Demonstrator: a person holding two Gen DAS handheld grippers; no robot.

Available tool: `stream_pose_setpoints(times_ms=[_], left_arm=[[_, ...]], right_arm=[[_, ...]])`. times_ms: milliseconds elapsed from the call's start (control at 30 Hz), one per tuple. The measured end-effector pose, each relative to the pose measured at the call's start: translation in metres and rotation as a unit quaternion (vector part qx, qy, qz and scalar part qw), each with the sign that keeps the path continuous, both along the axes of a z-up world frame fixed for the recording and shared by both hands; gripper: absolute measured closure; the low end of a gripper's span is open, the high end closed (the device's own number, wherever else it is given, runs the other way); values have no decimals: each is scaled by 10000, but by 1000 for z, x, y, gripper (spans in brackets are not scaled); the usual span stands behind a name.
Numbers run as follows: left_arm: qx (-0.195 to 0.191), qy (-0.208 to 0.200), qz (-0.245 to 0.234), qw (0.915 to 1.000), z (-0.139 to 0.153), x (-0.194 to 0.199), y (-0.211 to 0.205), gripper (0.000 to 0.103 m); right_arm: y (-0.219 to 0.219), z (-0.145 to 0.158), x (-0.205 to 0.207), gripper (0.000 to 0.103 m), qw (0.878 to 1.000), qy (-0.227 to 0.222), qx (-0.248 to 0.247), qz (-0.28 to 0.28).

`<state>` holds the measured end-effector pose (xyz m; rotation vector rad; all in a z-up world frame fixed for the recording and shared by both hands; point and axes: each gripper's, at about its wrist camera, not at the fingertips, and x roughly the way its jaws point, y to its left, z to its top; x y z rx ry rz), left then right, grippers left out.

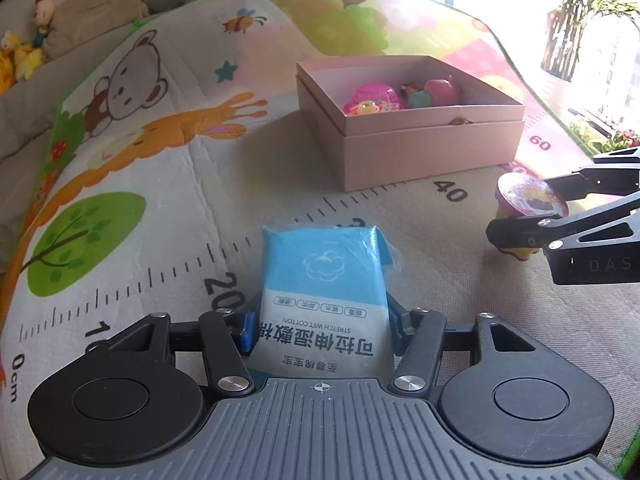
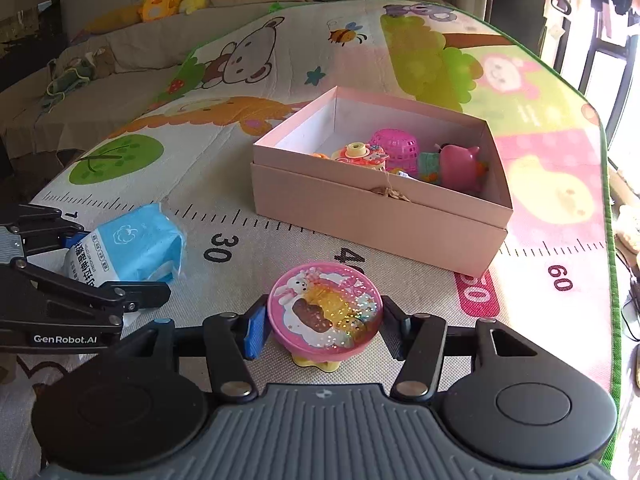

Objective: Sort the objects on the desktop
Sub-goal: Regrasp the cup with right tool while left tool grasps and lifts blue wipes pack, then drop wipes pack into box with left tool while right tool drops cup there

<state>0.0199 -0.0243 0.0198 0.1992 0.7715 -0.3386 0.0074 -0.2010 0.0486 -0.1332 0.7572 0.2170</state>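
**Both grippers on their items, box not yet loaded**

Left gripper [image 1: 322, 330]: jaws closed in on the wipes pack [image 1: 324, 280], blue pads against both long sides near its printed end. Pack lies flat on the mat [image 1: 160, 200], short of the box [image 1: 420, 152]. Judgement: soft film pouch, light, squashy. It will give under the pads and the film is slick, so expect sag at the free end. The grip sits near one end; a hold closer to the middle would droop less.

Right gripper [image 2: 324, 320]: jaws clamped on the toy [image 2: 325, 312], pads at opposite edges of its round pink top. It stands upright on the mat on a small yellow base, just in front of the box. Judgement: rigid plastic, light, probably top-heavy. The round rim gives thin contact lines, so it may pivot or pop out if tilted. Keep it level.

Box is open, toys piled at its right end, left end bare. Best drop zone for both is probably the bare end.
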Motion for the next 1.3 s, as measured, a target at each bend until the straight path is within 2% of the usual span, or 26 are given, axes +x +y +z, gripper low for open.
stream_pose_setpoints(times_ms=[133,333,467,633,700,767,833,900,967,1033,1067,1200,1300], left_arm=[[-136,-269,-115,9995,23,-12,0,43],[-352,-1185,-310,9918,91,-2,-10,43],[-288,-1600,-590,9849,119,27,-23,43],[4,-1796,-1267,9756,122,72,-55,43],[231,-1912,-1638,9675,113,89,-78,43],[379,-2082,-2073,9551,100,103,-100,41],[632,-2034,-2384,9475,83,117,-115,38],[821,-1757,-2257,9547,64,129,-117,35],[770,-1546,-1966,9651,54,133,-103,26],[747,-1489,-1655,9720,48,132,-81,16],[742,-1482,-1517,9744,46,130,-71,15],[353,-1167,-875,9887,46,127,-28,9],[-9,-847,-452,9954,49,123,-9,8]], right_arm=[[-11,29,-18,47,9996,-254,104,70],[-43,111,-35,47,9895,-1381,411,-91],[-57,144,-32,47,9798,-1956,257,-332],[-74,154,-16,47,9753,-2138,64,-556],[-79,151,-7,47,9759,-2096,20,-605],[-81,147,4,47,9768,-2039,-10,-650],[-82,141,16,47,9790,-1914,-9,-702],[-83,136,23,47,9808,-1811,-22,-730],[-84,131,27,47,9821,-1741,-68,-714],[-83,127,36,47,9845,-1623,-39,-664],[-82,126,42,47,9857,-1555,9,-649],[-67,124,80,47,9902,-1274,329,-467],[-41,122,124,47,9911,-1131,634,-316]])
